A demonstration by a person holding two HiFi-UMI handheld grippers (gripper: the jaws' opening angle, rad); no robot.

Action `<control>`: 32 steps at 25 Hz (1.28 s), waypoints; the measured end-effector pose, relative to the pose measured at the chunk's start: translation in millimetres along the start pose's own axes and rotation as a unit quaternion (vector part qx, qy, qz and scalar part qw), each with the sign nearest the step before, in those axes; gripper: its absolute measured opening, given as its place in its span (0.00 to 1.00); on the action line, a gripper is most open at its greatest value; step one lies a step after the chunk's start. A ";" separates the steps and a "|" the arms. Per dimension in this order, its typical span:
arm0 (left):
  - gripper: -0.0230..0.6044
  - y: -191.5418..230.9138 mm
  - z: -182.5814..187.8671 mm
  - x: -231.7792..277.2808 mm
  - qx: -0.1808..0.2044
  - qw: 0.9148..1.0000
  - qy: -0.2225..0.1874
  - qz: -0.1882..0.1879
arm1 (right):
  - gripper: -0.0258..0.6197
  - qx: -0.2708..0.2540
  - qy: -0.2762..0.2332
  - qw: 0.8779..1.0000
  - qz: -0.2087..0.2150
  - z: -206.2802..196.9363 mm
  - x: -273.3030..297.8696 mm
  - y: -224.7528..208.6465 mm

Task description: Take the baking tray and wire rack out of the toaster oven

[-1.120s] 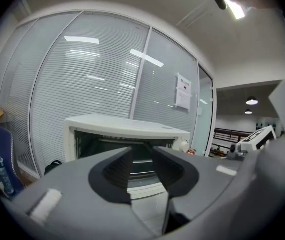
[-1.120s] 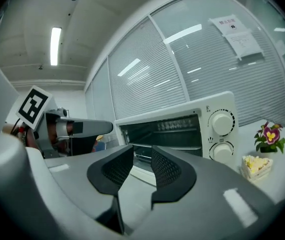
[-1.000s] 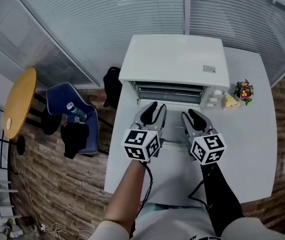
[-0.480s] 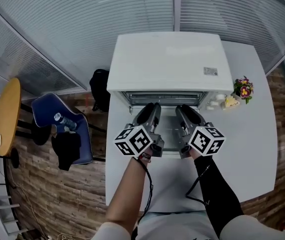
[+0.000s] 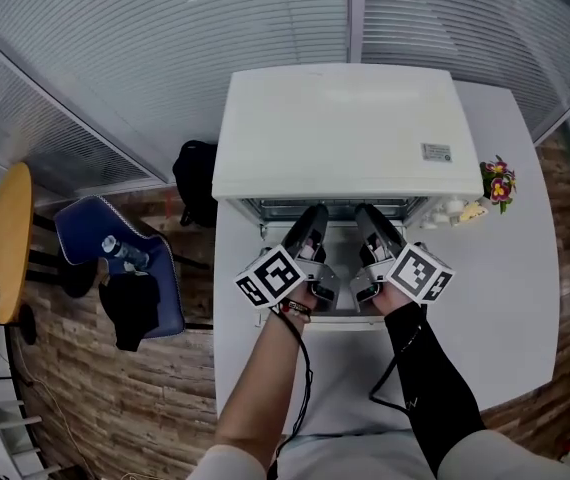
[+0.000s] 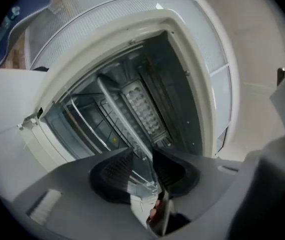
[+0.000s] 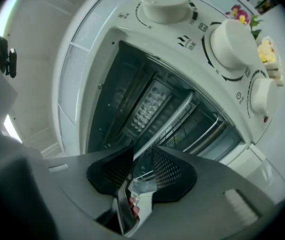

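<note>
Wire rack (image 6: 95,126) — thin chromed rods

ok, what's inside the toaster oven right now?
Wire rack, what looks like the baking tray's rim, a dimpled panel. The rim hides the tray's surface; the cavity floor doesn't show.

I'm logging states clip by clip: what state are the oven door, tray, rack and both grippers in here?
toaster oven door: open, folded down flat.
baking tray: inside the oven, front rim between both grippers' jaws.
wire rack: inside the oven.
left gripper: open, jaws either side of the tray rim, not pressing on it.
right gripper: open, likewise astride the rim.
</note>
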State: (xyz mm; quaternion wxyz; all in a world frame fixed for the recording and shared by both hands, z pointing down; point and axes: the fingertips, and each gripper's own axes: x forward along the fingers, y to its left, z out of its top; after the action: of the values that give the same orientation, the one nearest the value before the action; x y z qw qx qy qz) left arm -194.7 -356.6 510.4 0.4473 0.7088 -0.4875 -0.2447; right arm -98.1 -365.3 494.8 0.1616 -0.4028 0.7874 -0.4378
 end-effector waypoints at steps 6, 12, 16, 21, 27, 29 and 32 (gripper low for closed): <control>0.24 9.8 7.0 8.5 -0.074 0.997 -0.029 -0.023 | 0.21 0.057 -0.026 0.998 0.012 5.5 12.4 -5.6; 0.31 19.0 13.8 18.7 -0.129 0.989 -0.051 -0.040 | 0.21 0.102 -0.047 0.994 0.015 4.8 19.4 -12.4; 0.31 23.9 25.9 23.7 -0.147 0.985 -0.078 -0.042 | 0.21 0.110 -0.058 0.992 -0.002 8.7 21.6 -23.5; 0.31 25.6 35.6 30.6 -0.173 0.979 -0.098 -0.048 | 0.21 0.122 -0.062 0.991 -0.007 10.6 28.0 -27.9; 0.26 34.1 43.7 36.0 -0.202 0.973 -0.111 -0.036 | 0.20 0.176 -0.072 0.982 -0.003 18.6 39.2 -34.4; 0.25 34.5 43.1 35.3 -0.210 0.971 -0.112 -0.034 | 0.19 0.197 -0.068 0.978 0.004 19.3 41.7 -34.6; 0.24 35.0 42.6 34.9 -0.225 0.967 -0.114 -0.034 | 0.17 0.227 -0.067 0.971 0.011 18.6 41.7 -35.6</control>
State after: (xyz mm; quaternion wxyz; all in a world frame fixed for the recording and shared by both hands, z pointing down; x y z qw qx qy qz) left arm -230.4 -409.5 523.7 0.5282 0.5737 -0.4434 -0.4419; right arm -95.2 -418.4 517.5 0.3060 -0.3756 0.6587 -0.5757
